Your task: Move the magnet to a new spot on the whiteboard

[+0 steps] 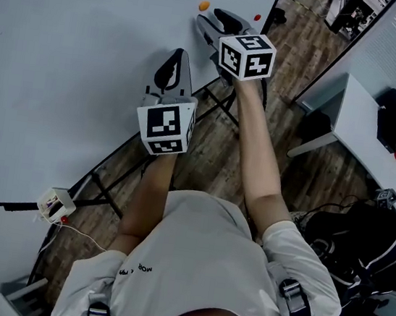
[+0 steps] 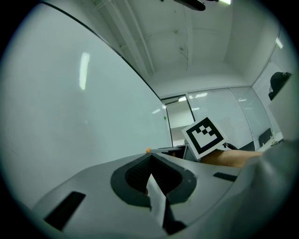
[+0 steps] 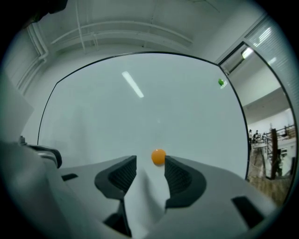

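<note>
While the left claw [image 2: 150, 158] is closed on nothing, its jaw tips meeting, the right claw [image 3: 150, 161] stands wide open facing the whiteboard [image 3: 140, 107]. The orange magnet [image 3: 158, 157] sticks to the board at 12 o'clock of the gap, just beside the right-hand jaw tip, gripped by neither jaw. A green dot [image 3: 221, 82] sits at 2 o'clock, by the board's edge.

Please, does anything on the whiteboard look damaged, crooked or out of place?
Nothing stands out. The orange magnet sits whole on the whiteboard, just ahead of the right hand-held gripper, whose jaws stand open and grip nothing.
</note>
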Demonstrator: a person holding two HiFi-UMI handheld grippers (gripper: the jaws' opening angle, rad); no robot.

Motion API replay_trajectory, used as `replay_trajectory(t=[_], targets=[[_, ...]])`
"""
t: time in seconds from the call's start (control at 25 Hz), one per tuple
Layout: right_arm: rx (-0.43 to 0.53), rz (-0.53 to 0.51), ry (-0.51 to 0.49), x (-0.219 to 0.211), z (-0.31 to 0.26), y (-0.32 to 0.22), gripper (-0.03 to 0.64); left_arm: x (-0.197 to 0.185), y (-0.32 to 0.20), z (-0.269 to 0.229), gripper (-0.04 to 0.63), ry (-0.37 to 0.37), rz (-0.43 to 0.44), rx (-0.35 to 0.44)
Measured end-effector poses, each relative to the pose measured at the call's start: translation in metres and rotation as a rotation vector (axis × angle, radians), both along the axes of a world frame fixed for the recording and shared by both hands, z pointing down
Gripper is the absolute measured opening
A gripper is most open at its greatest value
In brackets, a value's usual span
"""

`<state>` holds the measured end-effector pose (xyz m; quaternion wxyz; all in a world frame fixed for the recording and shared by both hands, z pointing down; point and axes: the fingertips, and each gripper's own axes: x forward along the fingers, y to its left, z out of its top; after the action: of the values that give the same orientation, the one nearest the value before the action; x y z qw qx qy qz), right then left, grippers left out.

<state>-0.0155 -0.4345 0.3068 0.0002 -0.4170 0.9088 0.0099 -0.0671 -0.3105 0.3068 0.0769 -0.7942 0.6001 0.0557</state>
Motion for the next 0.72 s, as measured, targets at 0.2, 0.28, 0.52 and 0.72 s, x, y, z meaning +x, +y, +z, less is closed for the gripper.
replay_trajectory(t=[0.2, 0.28, 0.52, 0.72], targets=[[-0.003, 0.001, 0.005, 0.001, 0.002, -0.006, 0.183, 0.004, -0.002, 0.0, 0.003, -0.006, 0.005, -0.001], [-0.001, 0.0, 0.002, -0.001, 0.001, -0.01, 0.183, 0.002, -0.005, 0.002, 0.003, -0.008, 0.003, -0.003], [-0.003, -0.005, 0.002, -0.005, 0.001, -0.021, 0.183, 0.0, -0.006, 0.005, 0.003, -0.013, 0.005, -0.004], [-0.004, -0.02, 0.011, -0.009, 0.004, -0.029, 0.18, -0.004, -0.01, 0.01, 0.003, -0.013, 0.0, -0.007]])
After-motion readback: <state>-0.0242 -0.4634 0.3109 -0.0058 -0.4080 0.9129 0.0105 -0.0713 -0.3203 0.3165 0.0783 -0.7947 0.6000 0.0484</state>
